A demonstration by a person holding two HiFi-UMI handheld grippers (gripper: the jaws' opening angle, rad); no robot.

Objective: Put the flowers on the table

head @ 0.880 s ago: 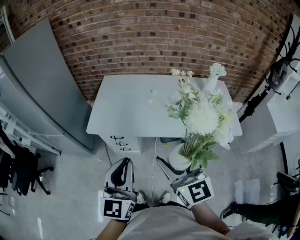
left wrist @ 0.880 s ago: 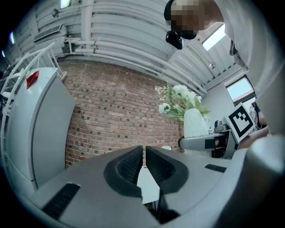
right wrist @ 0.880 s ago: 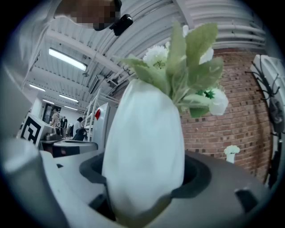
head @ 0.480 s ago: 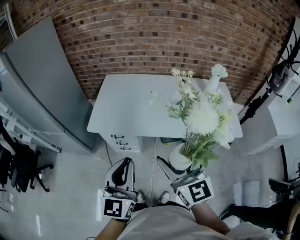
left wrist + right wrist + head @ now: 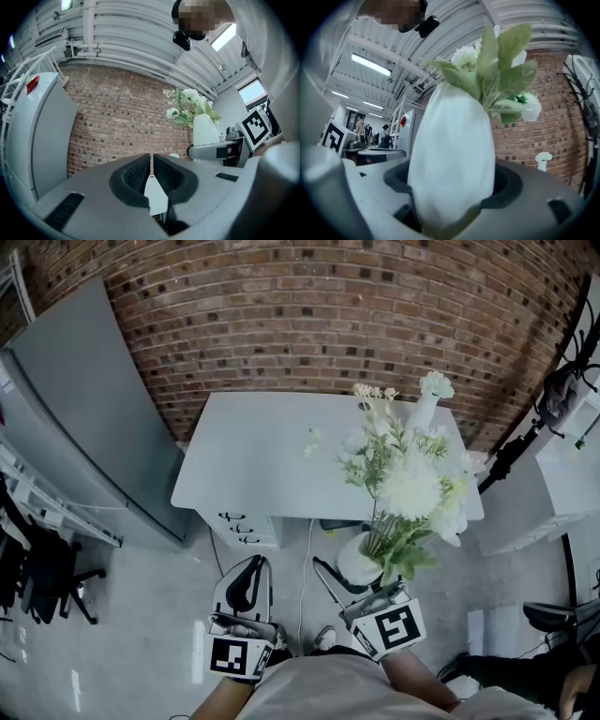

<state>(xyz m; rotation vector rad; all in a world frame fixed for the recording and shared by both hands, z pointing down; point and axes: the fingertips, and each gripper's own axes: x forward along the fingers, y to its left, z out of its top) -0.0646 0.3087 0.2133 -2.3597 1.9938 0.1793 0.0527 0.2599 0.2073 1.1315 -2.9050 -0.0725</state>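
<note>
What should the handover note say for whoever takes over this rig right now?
Left claw: jaws together, nothing in them, held low in front of the person.
Right claw: clamped around the white vase, which stands upright with the flowers in it.
Table: ahead, against the brick wall; the vase is short of its near edge, over the floor.
Done: vase in grip.
Left: carry it forward, set it on the table, release.
</note>
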